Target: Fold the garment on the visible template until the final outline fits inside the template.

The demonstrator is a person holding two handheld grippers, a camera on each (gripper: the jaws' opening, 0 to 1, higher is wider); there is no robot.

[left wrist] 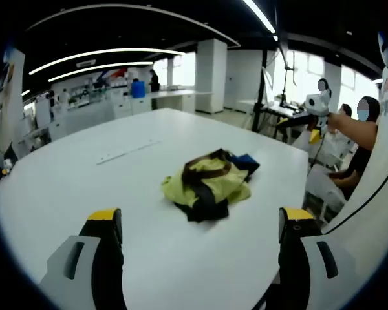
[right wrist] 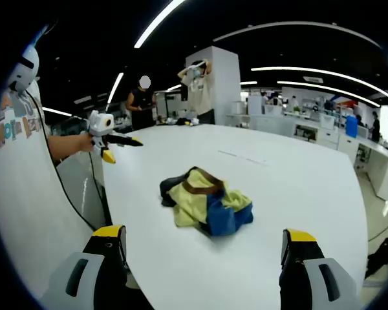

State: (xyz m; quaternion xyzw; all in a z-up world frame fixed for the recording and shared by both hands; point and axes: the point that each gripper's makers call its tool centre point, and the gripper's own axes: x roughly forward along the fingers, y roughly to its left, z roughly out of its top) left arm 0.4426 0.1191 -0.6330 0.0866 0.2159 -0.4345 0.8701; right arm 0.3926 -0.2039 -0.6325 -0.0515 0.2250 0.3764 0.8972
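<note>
Left tool (left wrist: 197,226) and right tool (right wrist: 200,242) hovering released, jaws spread, above white counter (left wrist: 84,187). Crumpled yellow, brown and blue cloth garment (left wrist: 210,183) lying ahead, untouched. Left gripper view showing a pale strip (left wrist: 126,152) beyond; right gripper view (right wrist: 205,201) showing more blue.

The crumpled garment (left wrist: 210,183) at frame centre was pale yellow with dark brown bands, black parts and a blue patch. The table (left wrist: 84,187) was plain white. Both grippers' jaws, at the lower frame edges, were black with yellow tips and grey-white bodies.
</note>
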